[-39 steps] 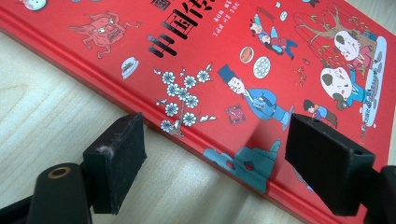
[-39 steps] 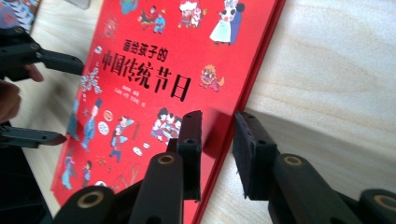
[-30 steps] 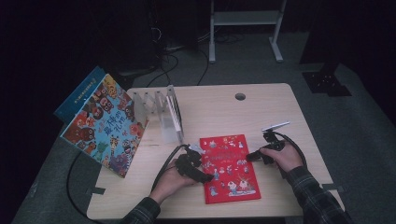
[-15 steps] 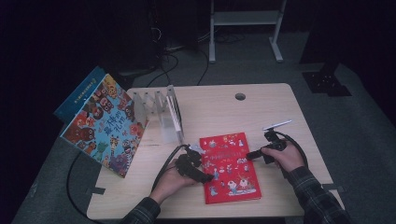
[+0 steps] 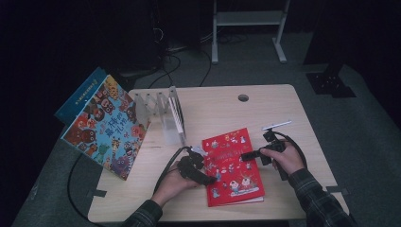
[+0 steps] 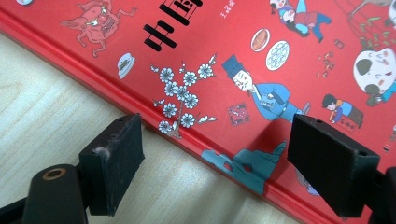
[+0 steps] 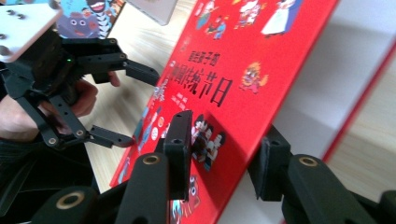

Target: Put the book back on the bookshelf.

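At the left edge of the pale wooden table (image 5: pixel 283 109), a large picture book (image 5: pixel 106 125) with cartoon animals on its glossy cover leans tilted, half over the edge, and just beside it stands a clear plastic rack (image 5: pixel 163 113) of upright dividers. Nearer me, toward the front edge, my left gripper (image 5: pixel 208 176) rests at the spine side of the red book (image 5: pixel 234 165), a thin hardcover lying there with a smooth, shiny cover printed with small figures, blossoms and black characters. In the left gripper view my two blocky black pads (image 6: pixel 116 158) stand wide apart, one over bare wood and one over the red cover, squeezing nothing. At the book's right edge my right gripper (image 5: pixel 248 156) reaches in level. In the right gripper view the stiff red cover is lifted off the white pages and tilted, and it sits between my matte black fingers (image 7: pixel 180 140), one in front of the printed face and one behind it; these jaws have just been opening, and I cannot tell whether the pads press on the cover.
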`<state>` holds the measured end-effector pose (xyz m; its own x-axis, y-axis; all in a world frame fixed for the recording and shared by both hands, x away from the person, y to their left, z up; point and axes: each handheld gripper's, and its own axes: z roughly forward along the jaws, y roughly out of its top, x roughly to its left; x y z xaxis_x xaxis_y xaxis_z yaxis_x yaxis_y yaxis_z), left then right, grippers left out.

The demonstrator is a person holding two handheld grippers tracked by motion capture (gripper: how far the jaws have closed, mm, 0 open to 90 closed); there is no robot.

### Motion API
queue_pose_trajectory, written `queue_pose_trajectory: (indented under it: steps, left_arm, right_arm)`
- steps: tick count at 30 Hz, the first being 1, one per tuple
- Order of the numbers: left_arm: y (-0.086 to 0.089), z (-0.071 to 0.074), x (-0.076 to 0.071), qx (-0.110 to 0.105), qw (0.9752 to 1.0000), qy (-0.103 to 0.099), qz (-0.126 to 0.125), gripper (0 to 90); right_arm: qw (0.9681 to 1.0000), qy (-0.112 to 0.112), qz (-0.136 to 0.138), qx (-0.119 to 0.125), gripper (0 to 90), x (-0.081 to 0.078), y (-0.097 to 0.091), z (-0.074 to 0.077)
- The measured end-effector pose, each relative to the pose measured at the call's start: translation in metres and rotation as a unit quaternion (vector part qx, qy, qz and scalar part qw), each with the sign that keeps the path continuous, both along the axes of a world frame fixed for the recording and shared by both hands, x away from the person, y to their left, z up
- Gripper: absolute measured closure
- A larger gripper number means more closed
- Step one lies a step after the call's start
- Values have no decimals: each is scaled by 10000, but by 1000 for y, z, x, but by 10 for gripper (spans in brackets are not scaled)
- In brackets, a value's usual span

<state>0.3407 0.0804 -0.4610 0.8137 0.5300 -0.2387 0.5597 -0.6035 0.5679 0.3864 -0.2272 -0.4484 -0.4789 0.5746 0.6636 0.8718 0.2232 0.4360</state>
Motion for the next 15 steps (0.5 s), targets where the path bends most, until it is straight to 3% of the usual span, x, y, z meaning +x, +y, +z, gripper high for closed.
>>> queue_pose_trajectory:
  steps: [5, 10, 15]
  left_arm:
    - [0, 0, 0, 11, 10000, -2, -3, 171]
    - [1, 0, 0, -26, 10000, 18, 4, 169]
    - [1, -1, 0, -64, 10000, 15, 5, 169]
  right_arm:
    - [9997, -95, 232, 12, 597, -1, 13, -3]
    - [9987, 9, 499, 64, 542, -1, 36, -10]
    - [9975, -53, 699, -25, 487, 0, 34, -13]
